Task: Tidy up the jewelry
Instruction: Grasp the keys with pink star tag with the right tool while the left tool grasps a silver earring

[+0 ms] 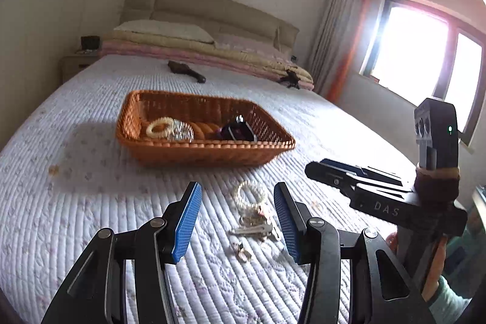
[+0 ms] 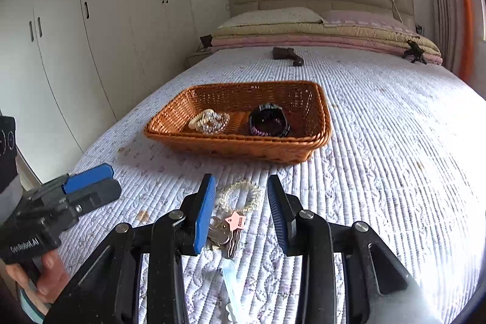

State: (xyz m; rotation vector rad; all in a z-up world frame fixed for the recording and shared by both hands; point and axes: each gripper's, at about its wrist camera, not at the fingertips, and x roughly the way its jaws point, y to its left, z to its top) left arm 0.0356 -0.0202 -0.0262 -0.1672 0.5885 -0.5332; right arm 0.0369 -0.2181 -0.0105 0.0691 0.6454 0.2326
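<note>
Woven wicker on the basket [image 2: 316,114], warm brown, coarse open weave with a slight sheen along the rim. Inside it a cream beaded bracelet [image 1: 160,128], matt, beside a clear crystal bracelet [image 1: 182,132] that glitters. The dark watch [image 2: 268,120] looks glossy. On the quilted bedspread [image 1: 91,202], pale cloth, ribbed with stitched lines, matt. A translucent bead bracelet [image 2: 241,195] catches light. The hair clips [image 1: 253,230] are shiny metal. Pink star charm [image 2: 235,220], flat plastic look. Left tongs [image 1: 237,220]: ridged blue pads [image 1: 188,220], matt black arms, bright metal pivot pins. Right tongs [image 2: 240,211], same finish.
</note>
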